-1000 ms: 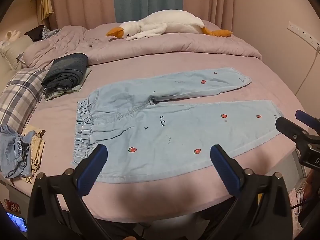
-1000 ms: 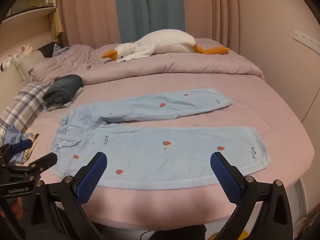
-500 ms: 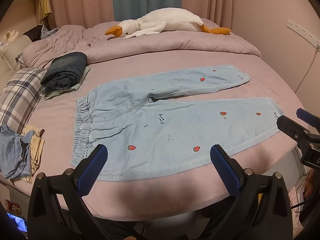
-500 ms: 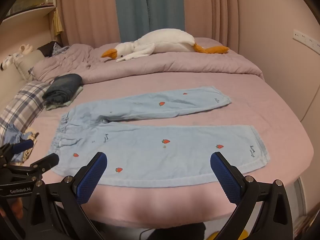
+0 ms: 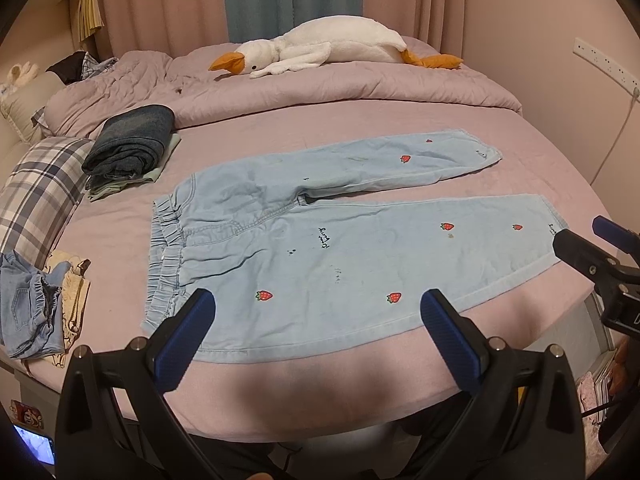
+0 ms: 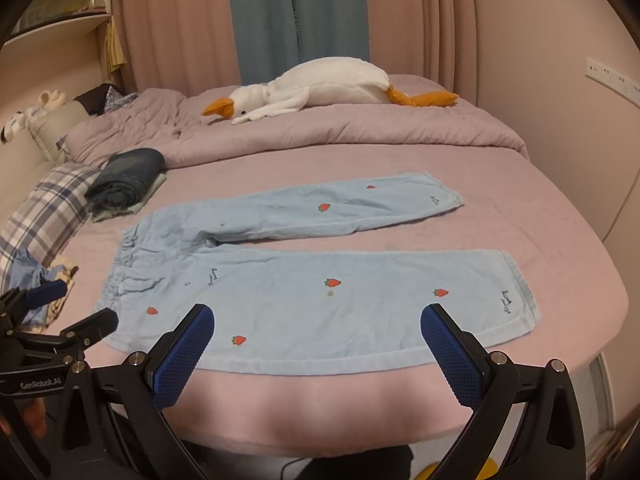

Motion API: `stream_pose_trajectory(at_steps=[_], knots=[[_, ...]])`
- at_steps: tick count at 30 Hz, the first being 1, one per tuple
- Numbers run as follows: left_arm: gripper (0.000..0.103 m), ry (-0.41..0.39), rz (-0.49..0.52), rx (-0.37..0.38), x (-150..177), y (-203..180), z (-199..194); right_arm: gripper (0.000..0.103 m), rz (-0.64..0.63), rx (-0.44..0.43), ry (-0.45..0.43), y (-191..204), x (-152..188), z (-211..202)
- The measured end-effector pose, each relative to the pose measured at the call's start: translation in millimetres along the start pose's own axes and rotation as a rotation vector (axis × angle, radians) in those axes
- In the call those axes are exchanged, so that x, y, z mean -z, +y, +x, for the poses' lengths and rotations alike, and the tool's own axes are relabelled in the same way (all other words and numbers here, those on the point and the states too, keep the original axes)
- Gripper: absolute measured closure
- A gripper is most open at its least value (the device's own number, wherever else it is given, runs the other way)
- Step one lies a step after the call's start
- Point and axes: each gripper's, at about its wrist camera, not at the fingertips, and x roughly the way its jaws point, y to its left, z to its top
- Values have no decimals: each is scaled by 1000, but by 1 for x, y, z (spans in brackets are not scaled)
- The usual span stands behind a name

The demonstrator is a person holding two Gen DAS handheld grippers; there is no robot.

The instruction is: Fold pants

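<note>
Light blue pants (image 5: 320, 240) with small strawberry prints lie flat on the pink bed (image 5: 320, 376), waistband to the left, both legs spread apart toward the right. The same pants (image 6: 304, 292) fill the middle of the right wrist view. My left gripper (image 5: 316, 320) hovers open over the near hem side of the front leg, nothing between its blue pads. My right gripper (image 6: 318, 336) is open too, above the front leg's near edge. Each gripper shows at the other view's edge: the right gripper (image 5: 596, 248) and the left gripper (image 6: 60, 312).
A folded dark denim stack (image 5: 128, 148) sits left of the pants. A plaid pillow (image 5: 36, 196) and a heap of clothes (image 5: 32, 308) lie at the left edge. A plush goose (image 5: 328, 50) rests on the rumpled duvet (image 5: 320, 92) behind. The wall is close on the right.
Both grippers have drifted slightly forward and lower toward the bed, so the pants appear a little larger. The pants have not moved.
</note>
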Motion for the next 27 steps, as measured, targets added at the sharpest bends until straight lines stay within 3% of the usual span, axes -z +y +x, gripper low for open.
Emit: stream_pose_trajectory(at_steps=[27], knots=[[0,-1,2,-3,2,4,0,1,-5,-9,0,6,0,1]])
